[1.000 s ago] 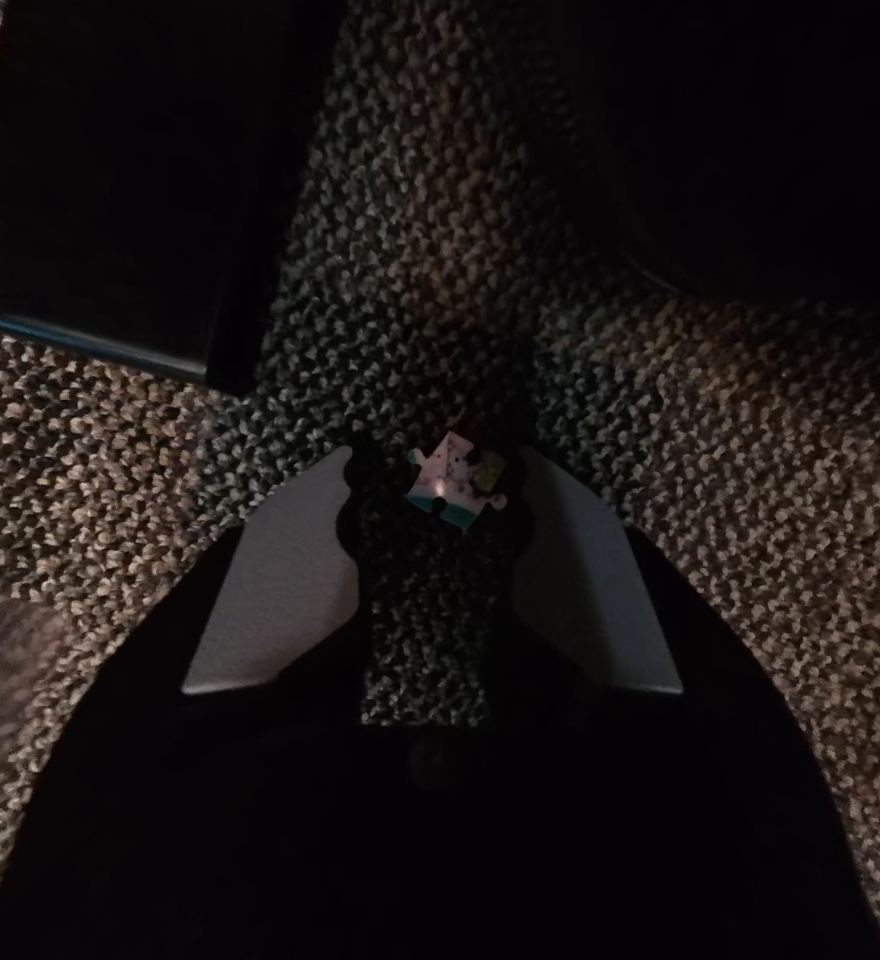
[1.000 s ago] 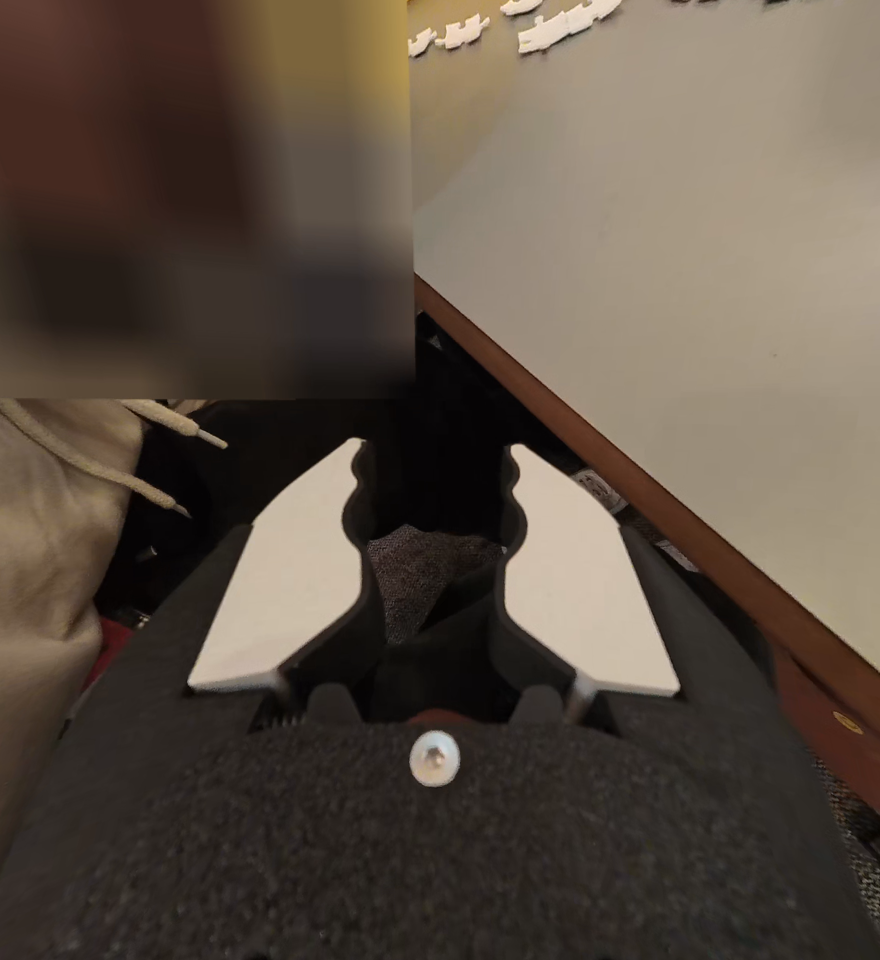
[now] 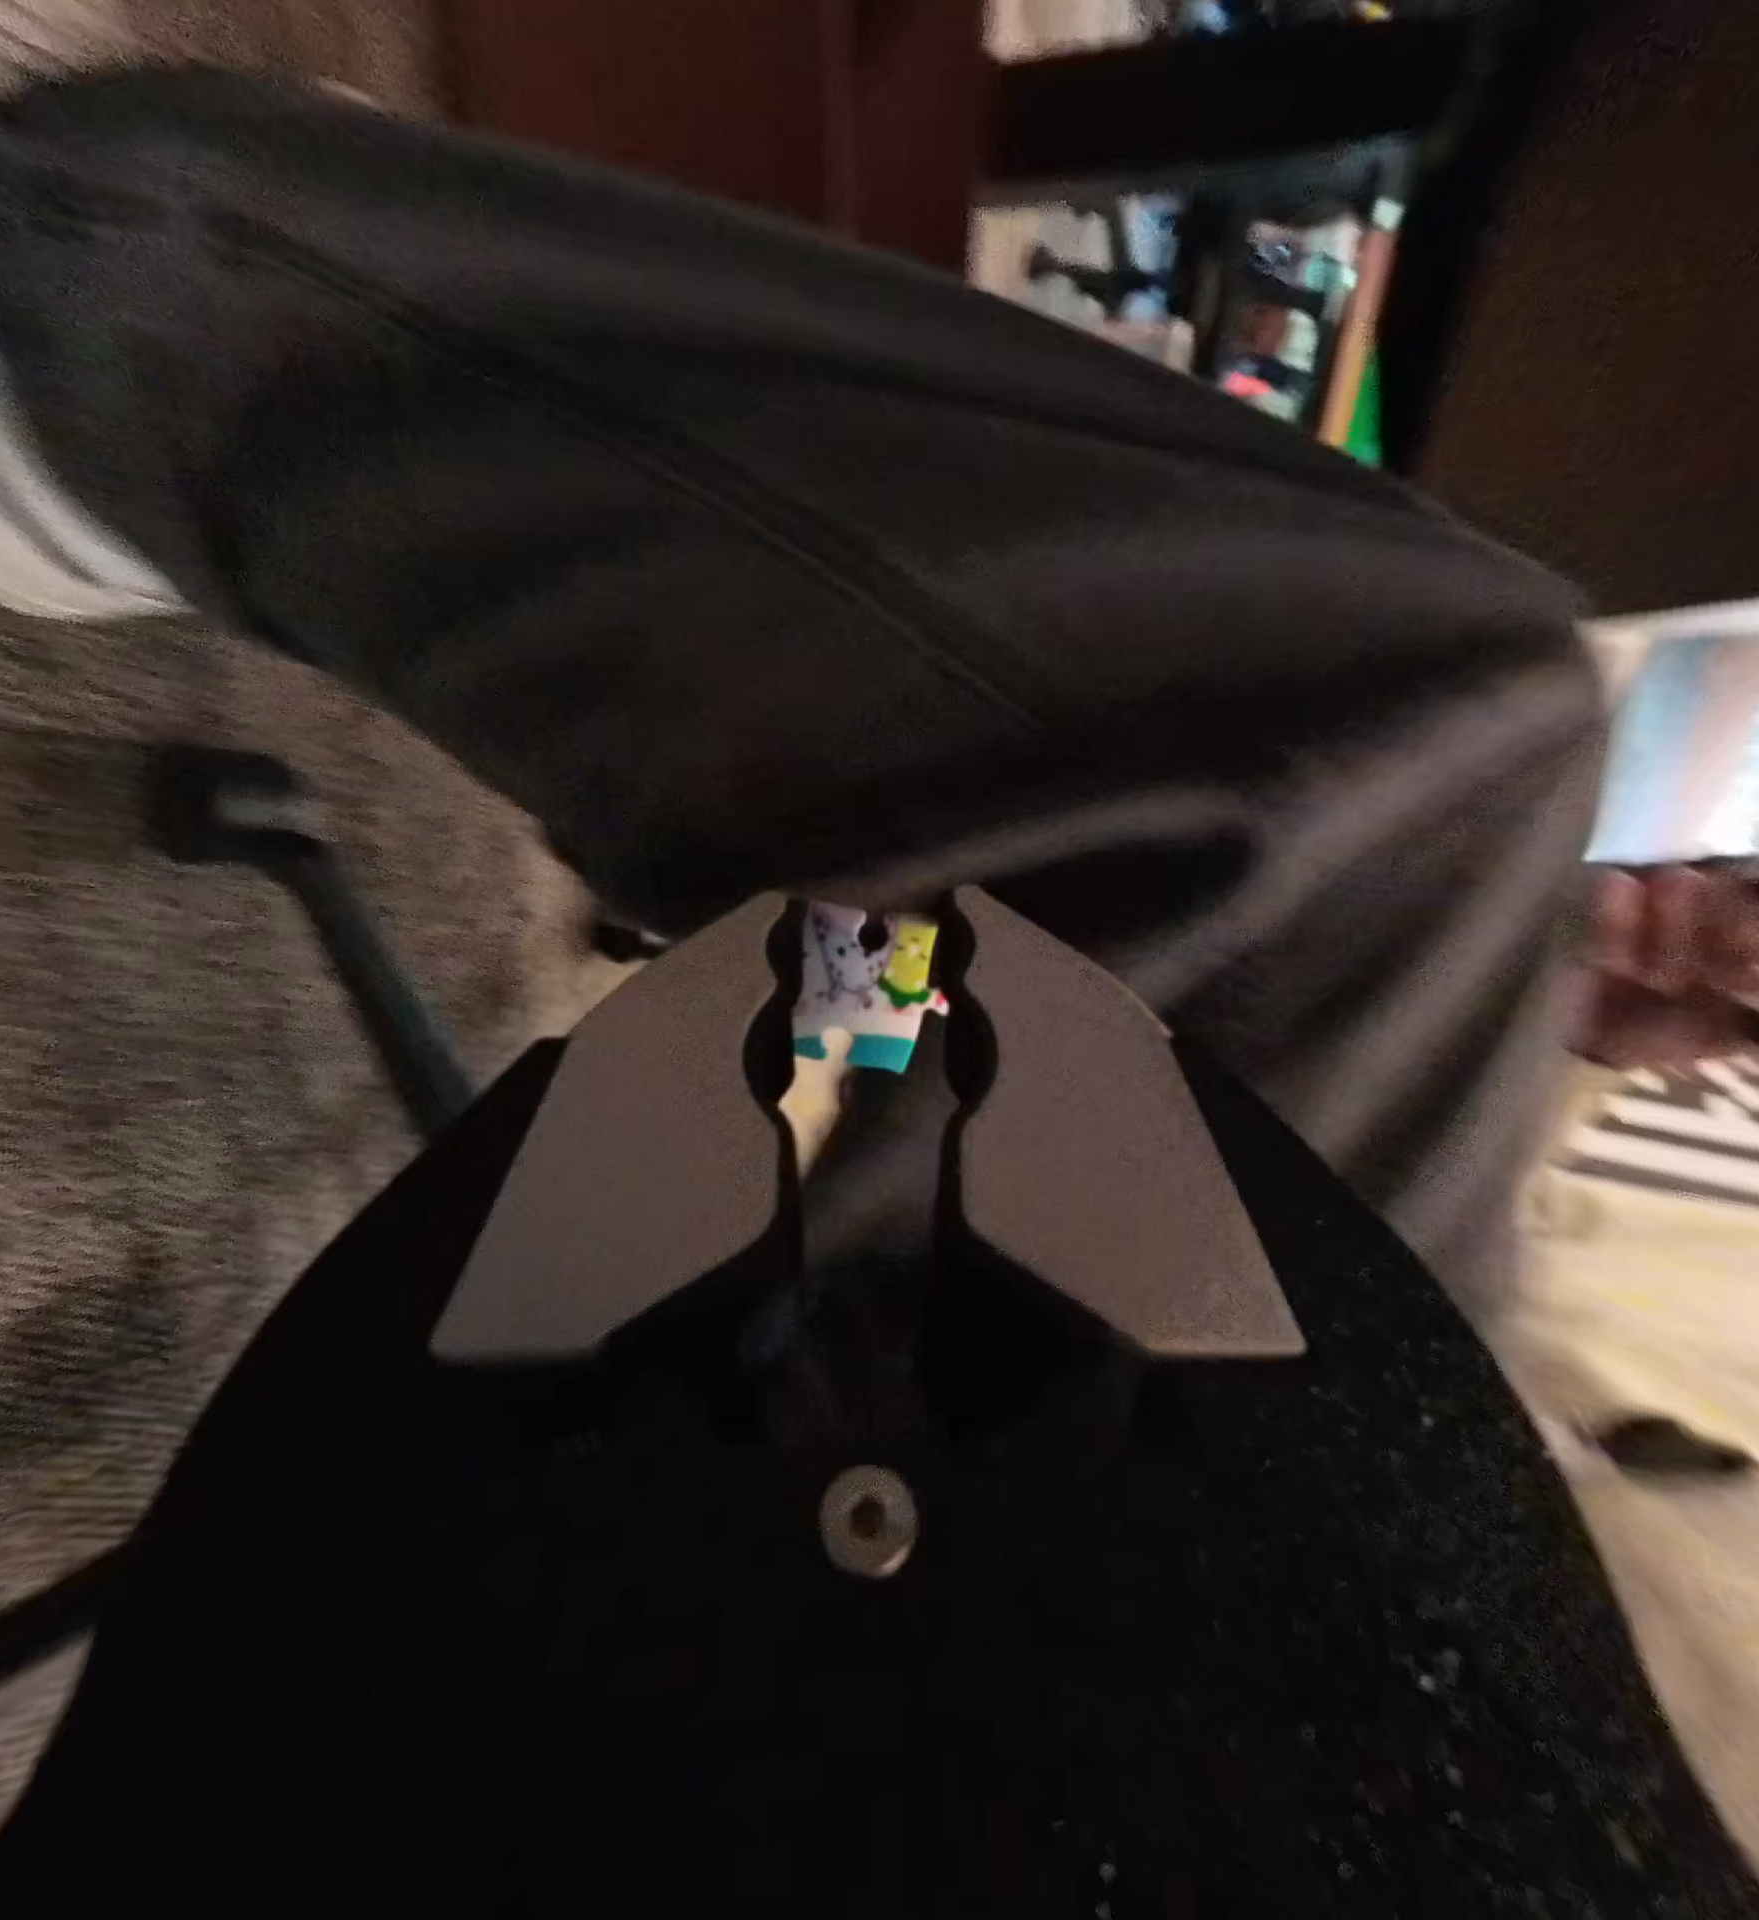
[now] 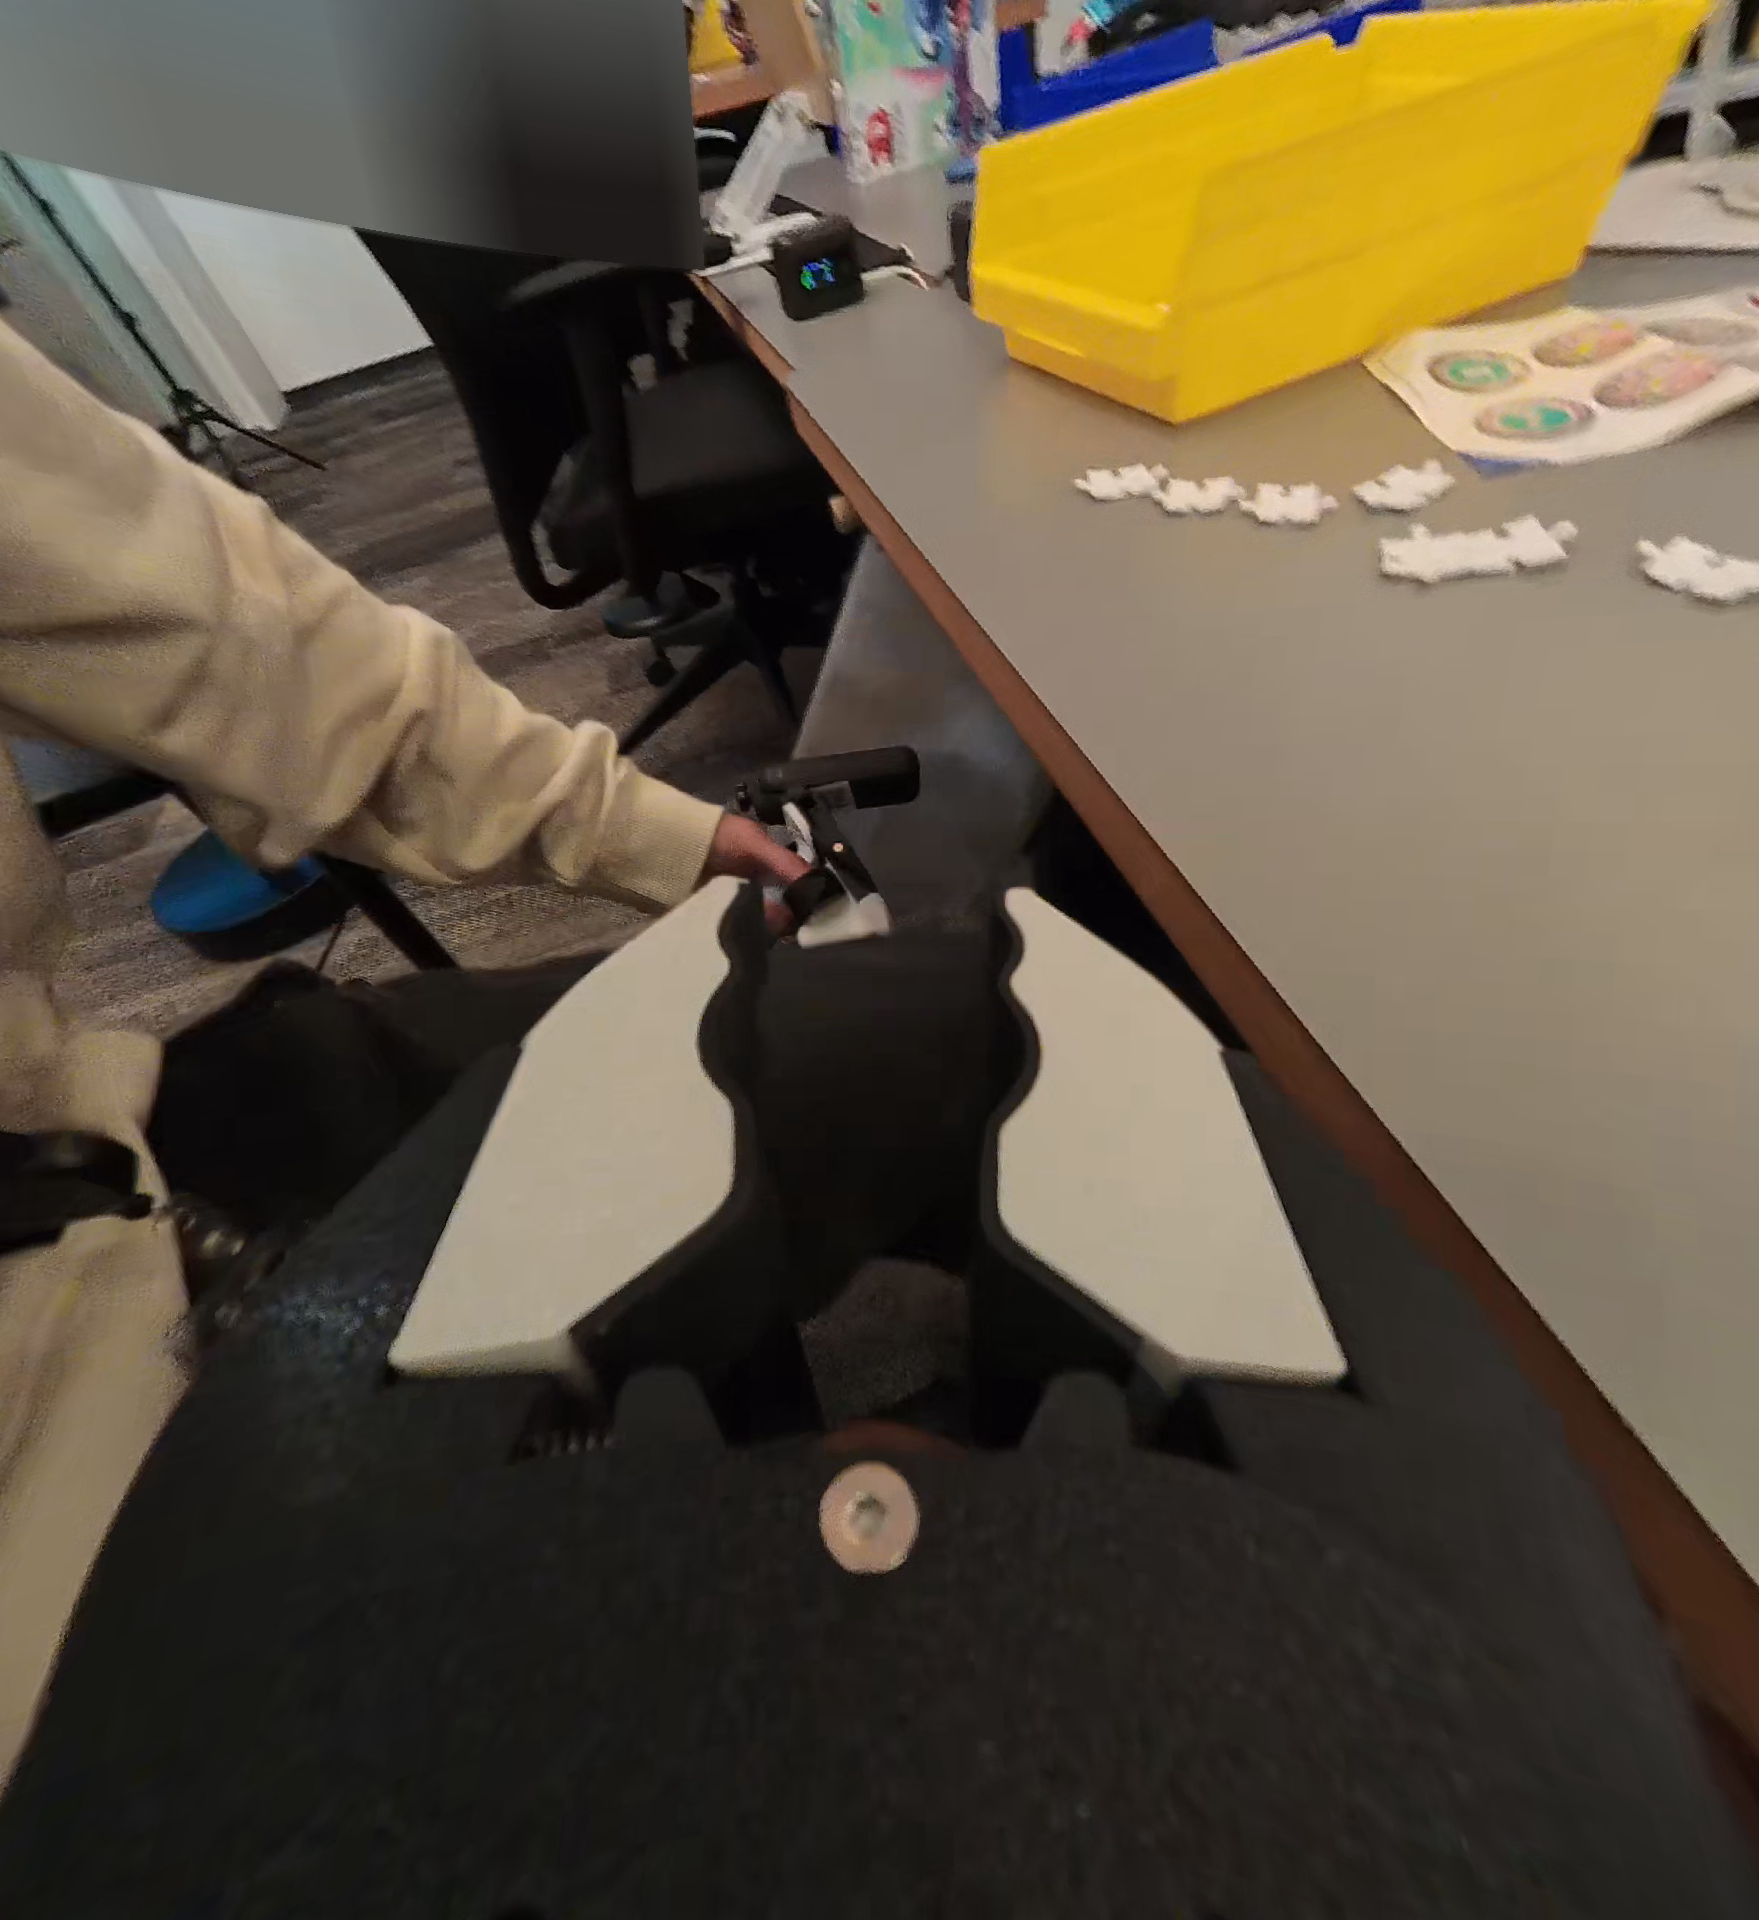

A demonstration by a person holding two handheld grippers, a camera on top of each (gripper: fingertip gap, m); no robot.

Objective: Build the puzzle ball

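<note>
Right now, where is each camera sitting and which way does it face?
Left wrist view: on the left gripper, low beside dark trousers, shut on a colourful printed puzzle piece.
Right wrist view: on the open right gripper, beside the grey table, facing white puzzle pieces, a yellow plastic bin and a cream sleeve.
Shared: the left gripper, small ahead in the right view.

We record the small printed cardboard puzzle piece [image 3: 859, 995] as white with purple dots, a yellow figure and a teal band. The rectangular plastic bin [image 4: 1301, 197] is bright yellow. The loose flat puzzle pieces [image 4: 1472, 548] show white on the smooth grey tabletop [image 4: 1374, 883]. The knitted sleeve [image 4: 262, 665] is cream.
</note>
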